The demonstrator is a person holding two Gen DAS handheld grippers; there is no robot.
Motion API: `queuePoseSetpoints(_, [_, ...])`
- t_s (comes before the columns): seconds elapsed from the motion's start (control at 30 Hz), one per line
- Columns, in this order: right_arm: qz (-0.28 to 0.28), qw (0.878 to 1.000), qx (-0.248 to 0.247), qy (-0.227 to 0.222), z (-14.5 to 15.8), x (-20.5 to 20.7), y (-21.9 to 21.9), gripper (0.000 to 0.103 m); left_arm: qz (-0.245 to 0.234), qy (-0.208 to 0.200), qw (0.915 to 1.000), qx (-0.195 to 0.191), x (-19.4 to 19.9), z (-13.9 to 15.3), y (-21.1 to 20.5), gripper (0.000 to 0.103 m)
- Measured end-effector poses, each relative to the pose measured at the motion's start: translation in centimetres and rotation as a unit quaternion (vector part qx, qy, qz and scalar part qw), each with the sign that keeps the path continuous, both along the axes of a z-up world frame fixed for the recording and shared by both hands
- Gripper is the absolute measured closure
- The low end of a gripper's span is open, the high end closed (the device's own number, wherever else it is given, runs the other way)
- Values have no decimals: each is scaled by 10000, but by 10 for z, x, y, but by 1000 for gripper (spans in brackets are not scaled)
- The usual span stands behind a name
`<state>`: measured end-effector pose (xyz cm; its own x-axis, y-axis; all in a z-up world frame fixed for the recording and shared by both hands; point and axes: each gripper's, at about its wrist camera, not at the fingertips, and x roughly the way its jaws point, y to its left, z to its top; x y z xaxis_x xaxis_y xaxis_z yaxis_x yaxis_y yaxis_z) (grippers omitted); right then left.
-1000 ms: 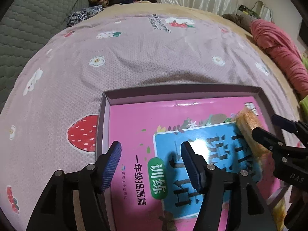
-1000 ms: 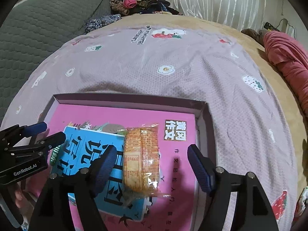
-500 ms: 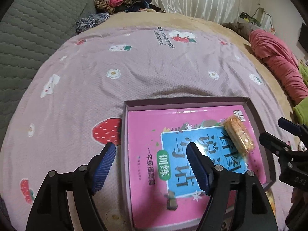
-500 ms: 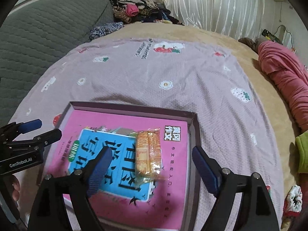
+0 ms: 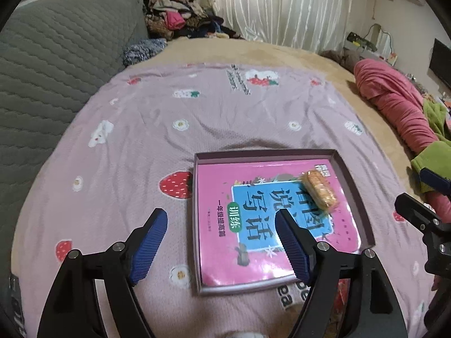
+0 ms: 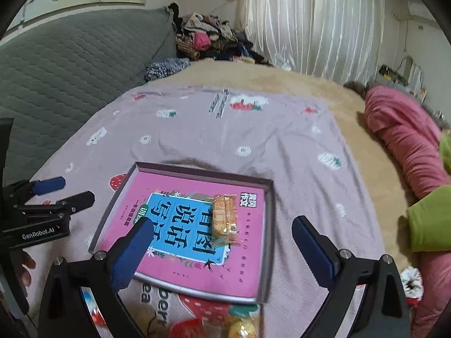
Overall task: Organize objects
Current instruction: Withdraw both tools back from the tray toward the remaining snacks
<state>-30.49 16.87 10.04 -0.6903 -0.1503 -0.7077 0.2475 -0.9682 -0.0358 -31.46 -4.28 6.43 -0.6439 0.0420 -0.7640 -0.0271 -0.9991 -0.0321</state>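
Right gripper [image 6: 222, 249] jaws opening, nothing between them; left gripper [image 5: 221, 242] jaws likewise opening and empty. One snack packet [image 6: 224, 217] lies just ahead of the right gripper, between its fingertips' lines, long axis running along the gripper's pointing direction. It rests on one pink book [image 6: 197, 259], which lies flat inside one shallow tray [image 6: 269, 225] on the bed [image 6: 225, 129]. From the left gripper the packet lies ahead and to the right, so the right gripper is judged nearer. More packets [image 6: 242, 325] lie below the right gripper, count unclear.
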Motion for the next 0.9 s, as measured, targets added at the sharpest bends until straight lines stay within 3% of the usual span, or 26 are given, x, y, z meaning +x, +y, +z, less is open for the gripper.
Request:
queuePoseSetpoints(0.33, [219,9983,209,493,38,59,-7,1,5,156,9998,107,47,28,3,21])
queuePoseSetpoints(0.63, [286,9979,14,581,49,95,-3,1,-39,337,9988,350,81,48,4,17])
queuePoseSetpoints(0.9, [259,9972,-49,698,57,119,6,1,-95,501,9983,292,111,62,9,16])
